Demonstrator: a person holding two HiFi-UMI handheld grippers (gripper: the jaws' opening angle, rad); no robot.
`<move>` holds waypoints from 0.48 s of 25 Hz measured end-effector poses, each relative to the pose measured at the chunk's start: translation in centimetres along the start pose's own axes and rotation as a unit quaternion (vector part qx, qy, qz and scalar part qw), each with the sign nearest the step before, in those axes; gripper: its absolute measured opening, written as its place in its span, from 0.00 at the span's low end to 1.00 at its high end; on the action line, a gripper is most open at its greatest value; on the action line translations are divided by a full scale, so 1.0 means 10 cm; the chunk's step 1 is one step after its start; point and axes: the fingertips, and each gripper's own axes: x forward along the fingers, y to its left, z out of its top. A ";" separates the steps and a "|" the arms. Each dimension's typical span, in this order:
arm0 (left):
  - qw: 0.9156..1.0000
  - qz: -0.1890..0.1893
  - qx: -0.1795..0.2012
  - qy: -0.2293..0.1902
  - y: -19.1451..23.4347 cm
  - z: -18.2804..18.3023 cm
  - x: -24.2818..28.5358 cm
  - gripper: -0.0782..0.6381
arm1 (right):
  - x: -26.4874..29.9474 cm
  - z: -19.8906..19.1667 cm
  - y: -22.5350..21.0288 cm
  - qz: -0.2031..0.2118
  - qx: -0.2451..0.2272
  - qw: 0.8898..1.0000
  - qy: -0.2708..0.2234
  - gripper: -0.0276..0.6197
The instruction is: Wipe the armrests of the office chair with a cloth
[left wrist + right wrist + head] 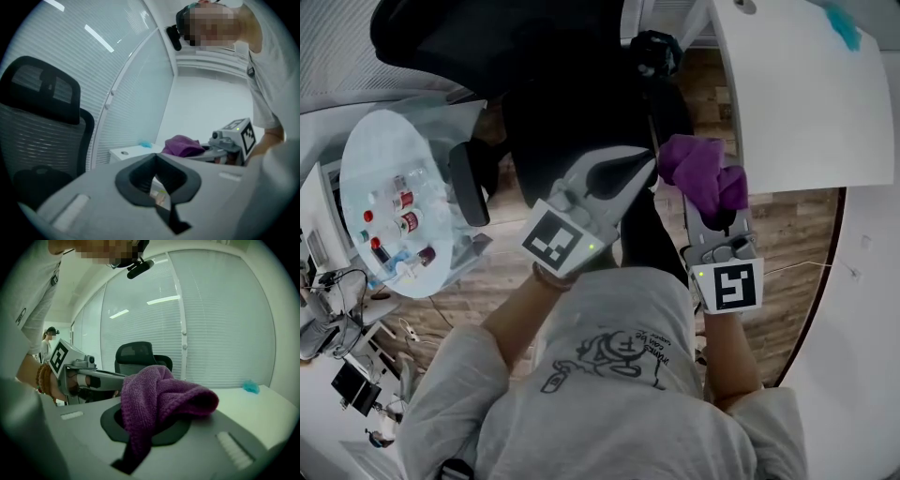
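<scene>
Head view: the right tongs (712, 208) squeeze the purple cloth (703, 169). The left tongs (639, 169) are pressed together and hold nothing. The chair's armrest (469, 183) lies off to their left.

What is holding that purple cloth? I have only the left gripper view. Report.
Observer: The right hand-held gripper is shut on the cloth, which bunches up out of the jaws.
Operator: Locate an armrest.
Observer: In the head view, one armrest lies to the left of the left hand-held gripper.
Operator: Check for contact.
Observer: None. The cloth is apart from that armrest, on the other side of the left hand-held gripper.
</scene>
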 end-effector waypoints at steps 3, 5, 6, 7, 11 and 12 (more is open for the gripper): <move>1.000 0.006 -0.005 0.005 0.15 -0.12 0.13 0.11 | 0.18 -0.14 -0.14 0.005 0.001 1.000 0.010 0.09; 1.000 0.008 -0.004 0.009 0.22 -0.20 0.21 0.11 | 0.29 -0.24 -0.23 0.009 0.000 1.000 0.016 0.09; 1.000 0.009 -0.004 0.011 0.26 -0.24 0.24 0.11 | 0.35 -0.29 -0.27 0.012 -0.001 1.000 0.019 0.09; 1.000 0.010 -0.004 0.012 0.30 -0.28 0.28 0.11 | 0.40 -0.35 -0.30 0.015 -0.004 1.000 0.024 0.09; 0.999 0.022 -0.006 0.024 0.52 -0.52 0.39 0.11 | 0.64 -0.59 -0.41 0.027 -0.015 0.999 0.042 0.09; 0.999 0.026 -0.007 0.028 0.58 -0.59 0.42 0.11 | 0.71 -0.66 -0.43 0.030 -0.018 0.998 0.047 0.09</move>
